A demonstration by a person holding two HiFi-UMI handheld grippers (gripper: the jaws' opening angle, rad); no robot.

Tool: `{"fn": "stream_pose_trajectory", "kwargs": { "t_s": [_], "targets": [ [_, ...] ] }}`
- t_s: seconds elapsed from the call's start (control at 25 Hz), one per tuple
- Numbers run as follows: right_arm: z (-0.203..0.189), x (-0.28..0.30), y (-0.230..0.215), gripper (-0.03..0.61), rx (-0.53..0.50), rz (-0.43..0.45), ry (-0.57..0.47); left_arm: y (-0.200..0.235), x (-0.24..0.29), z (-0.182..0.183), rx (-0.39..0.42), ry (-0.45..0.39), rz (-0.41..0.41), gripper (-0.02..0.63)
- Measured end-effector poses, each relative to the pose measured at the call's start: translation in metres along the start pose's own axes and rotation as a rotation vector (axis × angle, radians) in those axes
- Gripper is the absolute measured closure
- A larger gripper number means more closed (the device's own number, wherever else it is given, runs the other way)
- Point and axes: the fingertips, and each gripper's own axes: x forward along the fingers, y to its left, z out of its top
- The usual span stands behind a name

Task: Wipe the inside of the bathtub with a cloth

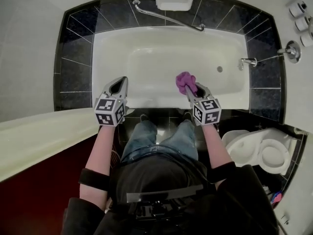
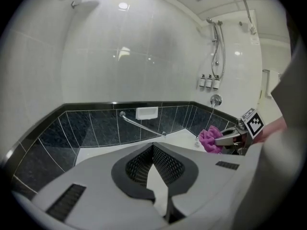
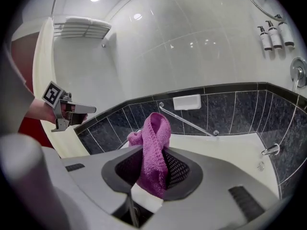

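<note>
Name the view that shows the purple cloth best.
Right gripper view: the cloth fills the centre, pinched between the jaws. Head view shows it as a small bunch over the tub; left gripper view, a small patch at right.

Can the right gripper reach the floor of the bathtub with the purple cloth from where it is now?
Probably yes: the right gripper, its jaws shut on the cloth, hangs over the open bathtub, and nothing stands between them.

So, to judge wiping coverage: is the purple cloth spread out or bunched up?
Bunched up: the cloth stands as a folded, twisted loop pinched in the right gripper, not laid flat.
</note>
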Motion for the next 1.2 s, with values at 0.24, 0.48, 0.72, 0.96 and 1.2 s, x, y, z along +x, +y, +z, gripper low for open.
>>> {"fn": "stream_pose_trajectory", "kwargs": {
  "t_s": [0.24,0.48,0.72,0.96,1.2],
  "targets": [
    [0.014,0.048,0.073,0.460,-0.018,0.019,-0.020,0.054,-0.016,0.001,0.014,-0.024,-0.032,0.616],
    [0.040,0.060,0.110,0.459,-0.035,0.066,-0.027,0.070,-0.027,0.006,-0.001,-0.027,-0.019,0.617],
    [0.039,0.080,0.112,0.459,-0.062,0.145,-0.003,0.081,-0.030,0.006,-0.036,-0.036,0.057,0.617],
    [0.035,0.096,0.099,0.459,-0.081,0.195,0.022,0.089,-0.033,0.002,-0.061,-0.038,0.135,0.617],
    [0.038,0.110,0.082,0.459,-0.081,0.191,0.022,0.098,-0.029,-0.001,-0.058,-0.031,0.160,0.616]
  ]
}}
